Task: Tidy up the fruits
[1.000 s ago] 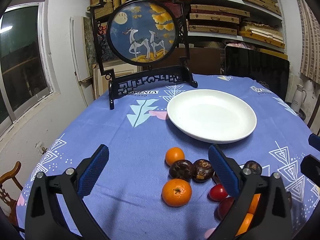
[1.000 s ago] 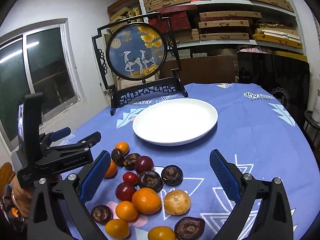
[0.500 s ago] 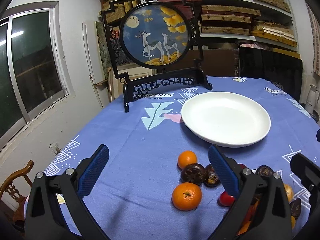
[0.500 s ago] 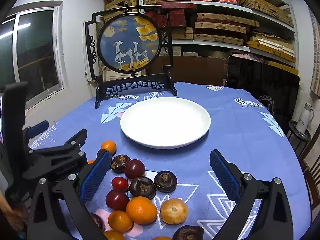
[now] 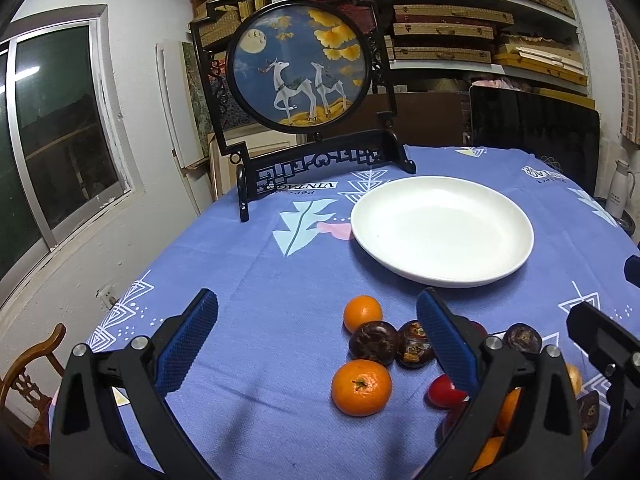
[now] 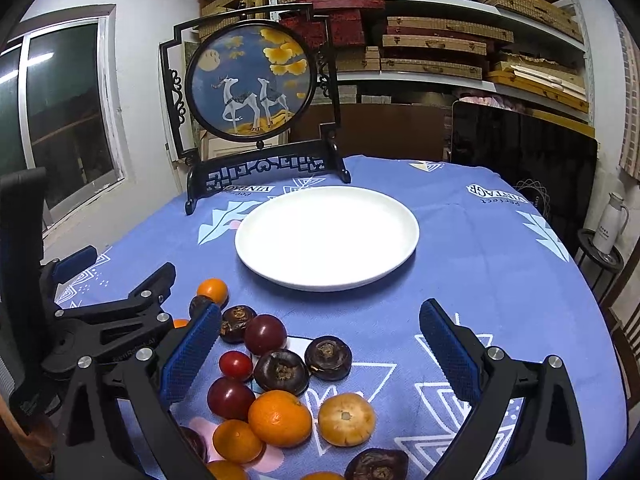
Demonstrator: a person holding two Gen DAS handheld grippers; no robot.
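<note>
A pile of fruit lies on the blue tablecloth near the front: oranges [image 5: 361, 387] [image 6: 279, 418], dark brown round fruits [image 5: 373, 343] [image 6: 281, 371], small red fruits [image 6: 235, 365] and a tan fruit [image 6: 346, 419]. An empty white plate [image 5: 442, 229] [image 6: 327, 236] sits behind the pile. My left gripper [image 5: 318, 338] is open and empty above the cloth, left of the pile. My right gripper [image 6: 320, 348] is open and empty, hovering over the pile. The left gripper's body [image 6: 108, 320] shows at the left in the right wrist view.
A round deer picture in a black carved stand [image 5: 301, 70] [image 6: 250, 84] stands at the table's back left. A dark chair back [image 6: 524, 152] is behind the table. Shelves with boxes line the wall. A window is on the left. A white flask [image 6: 610, 222] stands at the right.
Both grippers have drifted and risen slightly, so the plate and picture shifted right in the left wrist view. Both stay open and empty. The fruit has not moved.
</note>
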